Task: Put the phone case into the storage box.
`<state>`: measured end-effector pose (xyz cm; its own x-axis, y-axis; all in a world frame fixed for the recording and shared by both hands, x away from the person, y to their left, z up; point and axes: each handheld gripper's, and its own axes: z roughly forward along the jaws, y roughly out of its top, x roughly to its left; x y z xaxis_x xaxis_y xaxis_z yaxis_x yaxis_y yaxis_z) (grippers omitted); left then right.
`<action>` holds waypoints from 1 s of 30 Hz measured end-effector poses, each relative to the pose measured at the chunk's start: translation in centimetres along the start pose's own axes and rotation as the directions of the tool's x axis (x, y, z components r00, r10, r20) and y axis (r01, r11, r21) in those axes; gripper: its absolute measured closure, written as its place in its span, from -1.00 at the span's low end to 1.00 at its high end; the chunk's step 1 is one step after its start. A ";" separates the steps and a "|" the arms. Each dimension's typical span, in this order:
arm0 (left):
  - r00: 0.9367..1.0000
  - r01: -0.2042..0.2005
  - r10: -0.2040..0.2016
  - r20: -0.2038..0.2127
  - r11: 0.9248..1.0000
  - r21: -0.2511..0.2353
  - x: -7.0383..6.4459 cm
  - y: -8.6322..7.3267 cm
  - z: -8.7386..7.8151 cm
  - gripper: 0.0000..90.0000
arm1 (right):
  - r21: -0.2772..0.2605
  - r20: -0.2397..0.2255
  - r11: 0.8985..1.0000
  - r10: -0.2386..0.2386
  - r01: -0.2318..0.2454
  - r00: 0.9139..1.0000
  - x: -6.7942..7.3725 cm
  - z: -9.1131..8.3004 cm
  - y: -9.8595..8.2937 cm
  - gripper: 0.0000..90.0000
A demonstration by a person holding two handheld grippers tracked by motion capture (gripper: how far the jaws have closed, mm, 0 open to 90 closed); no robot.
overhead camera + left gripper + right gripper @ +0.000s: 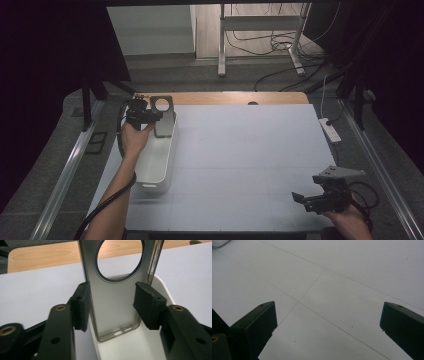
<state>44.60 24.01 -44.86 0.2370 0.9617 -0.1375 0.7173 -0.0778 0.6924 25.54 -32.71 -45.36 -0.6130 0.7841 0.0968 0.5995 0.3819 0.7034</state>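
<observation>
A grey phone case (163, 117) with a large round hole near its top stands upright over the far end of a white bin (155, 167). My left gripper (151, 116) is shut on it. In the left gripper view both pads (80, 305) press the side edges of the phone case (112, 277), whose lower end hangs inside the white bin (163, 286). My right gripper (301, 199) hovers low over the table's front right corner. Its jaws stand wide apart in the right gripper view, where the right gripper (328, 317) has nothing but the white table surface between them.
The white tabletop (250, 160) spreads between the two hands, with a wooden strip (235, 97) along its far edge. A white power strip (330, 129) lies at the right edge. Beyond the table stand a metal frame (260, 22) and floor cables (280, 45).
</observation>
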 end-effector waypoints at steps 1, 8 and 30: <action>1.000 0.004 -0.004 0.008 1.000 0.000 0.1 0.0 0.0 -0.06 | 0.000 0.000 1.000 0.000 0.000 1.000 0.0 0.0 0.0 -0.97; 0.997 0.032 -0.031 0.077 0.999 -0.008 1.1 -0.4 -0.4 -0.30 | 0.005 0.000 1.000 0.001 -0.001 1.000 0.0 0.1 0.0 -0.97; 0.978 -0.045 0.046 0.203 0.999 -0.006 1.1 -0.9 -1.1 -0.96 | 0.003 0.003 1.000 -0.006 0.006 1.000 0.1 0.0 0.0 -0.97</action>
<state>43.53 25.39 -44.86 0.3976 0.8837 -0.2468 0.7021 -0.1200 0.7019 25.50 -32.61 -45.35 -0.6150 0.7833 0.0905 0.5973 0.3878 0.7021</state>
